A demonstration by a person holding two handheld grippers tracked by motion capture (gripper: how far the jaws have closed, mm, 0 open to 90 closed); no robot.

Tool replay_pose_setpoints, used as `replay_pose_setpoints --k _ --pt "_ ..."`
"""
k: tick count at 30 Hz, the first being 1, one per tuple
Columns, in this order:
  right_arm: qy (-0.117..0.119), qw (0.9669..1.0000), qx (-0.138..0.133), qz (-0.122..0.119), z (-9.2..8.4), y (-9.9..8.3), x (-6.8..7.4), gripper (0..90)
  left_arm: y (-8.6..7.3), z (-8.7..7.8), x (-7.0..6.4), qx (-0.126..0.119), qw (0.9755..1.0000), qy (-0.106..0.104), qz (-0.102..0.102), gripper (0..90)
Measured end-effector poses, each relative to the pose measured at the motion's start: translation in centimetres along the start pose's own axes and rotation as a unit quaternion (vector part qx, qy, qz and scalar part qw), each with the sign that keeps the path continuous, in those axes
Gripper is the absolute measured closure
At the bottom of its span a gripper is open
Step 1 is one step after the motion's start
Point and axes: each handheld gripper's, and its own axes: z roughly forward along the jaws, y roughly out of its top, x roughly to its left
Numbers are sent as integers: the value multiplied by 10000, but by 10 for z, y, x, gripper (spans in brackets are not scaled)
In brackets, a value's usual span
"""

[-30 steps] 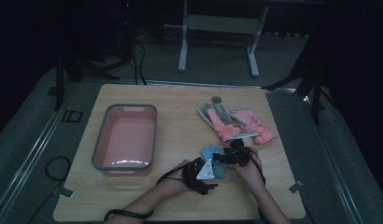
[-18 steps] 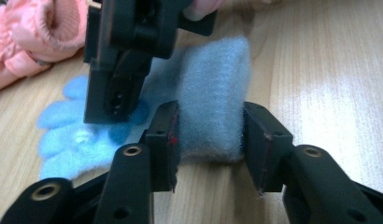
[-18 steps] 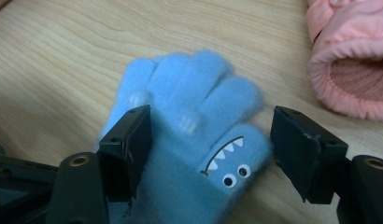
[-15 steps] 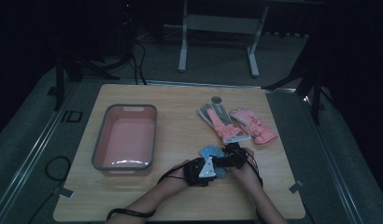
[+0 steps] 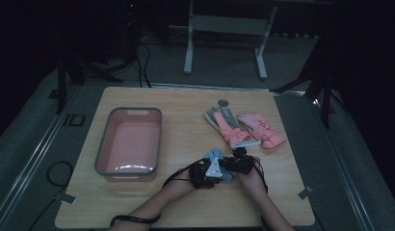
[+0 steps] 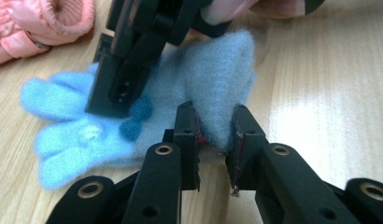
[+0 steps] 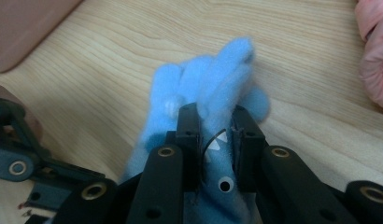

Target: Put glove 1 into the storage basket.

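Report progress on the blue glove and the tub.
Done: little so far; the tub holds nothing and the pink gloves lie on the table. In hand: both grippers have just been closing, and the left gripper and right gripper each pinch a fold of the blue glove on the wood. Left, probably: lifting it and moving the gloves to the tub.

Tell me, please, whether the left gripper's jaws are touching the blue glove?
Touching. The left gripper view shows the left gripper pinching a raised fold of the blue glove between both pads, its jaws having just closed onto the fabric.
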Motion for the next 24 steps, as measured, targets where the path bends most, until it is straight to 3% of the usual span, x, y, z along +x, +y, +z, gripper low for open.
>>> replay_pose_setpoints --k 6,22,24 --pt "130 9998 -72 -104 -7 11 6 781 2 -12 4 32 10000 -24 -54 776" --pt "275 9986 -369 -255 -32 54 25 790 25 -64 24 -92 9994 325 -11 780" --pt "303 9983 -413 -264 -33 58 27 790 25 -64 24 -92 9994 325 -11 780"
